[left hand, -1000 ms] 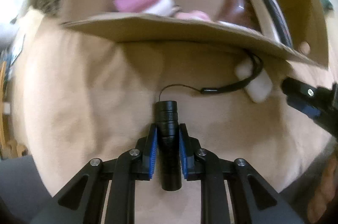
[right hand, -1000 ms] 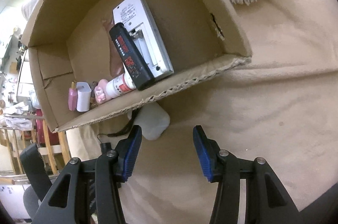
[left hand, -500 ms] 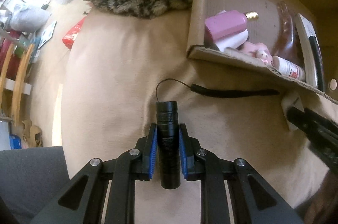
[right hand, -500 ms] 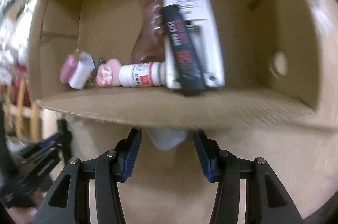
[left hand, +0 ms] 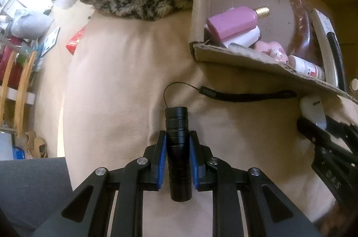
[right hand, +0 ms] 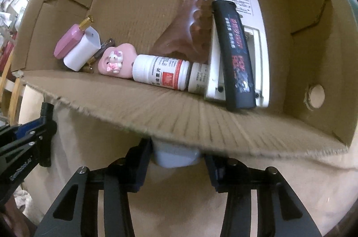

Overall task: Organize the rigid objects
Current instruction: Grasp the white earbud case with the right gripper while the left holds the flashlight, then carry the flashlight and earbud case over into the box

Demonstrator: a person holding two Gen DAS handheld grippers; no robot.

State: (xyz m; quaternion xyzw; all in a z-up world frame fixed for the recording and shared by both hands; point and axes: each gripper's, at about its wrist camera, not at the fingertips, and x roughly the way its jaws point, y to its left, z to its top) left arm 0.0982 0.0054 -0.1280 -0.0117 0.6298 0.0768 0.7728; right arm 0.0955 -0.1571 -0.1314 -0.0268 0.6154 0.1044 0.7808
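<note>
While the left gripper (left hand: 177, 161) sits clamped on a small black flashlight (left hand: 178, 147), the flashlight's wrist strap (left hand: 246, 95) trails off toward three o'clock across the beige blanket (left hand: 111, 102) and ends under the front edge of the cardboard box (left hand: 257, 60). Lifting from here could snag that strap on the cardboard lip and tug the box or twist the flashlight in the pads.

At the right gripper (right hand: 176, 161), the jaws are closing around a small white object (right hand: 176, 157) that lies on the blanket at twelve o'clock, tucked half under the box's front flap (right hand: 179, 116); whether the pads press on it yet I cannot tell. The flap hides the fingertips, so the closing grip may catch cardboard along with the object, or pinch only its near end and let it slip out.
</note>
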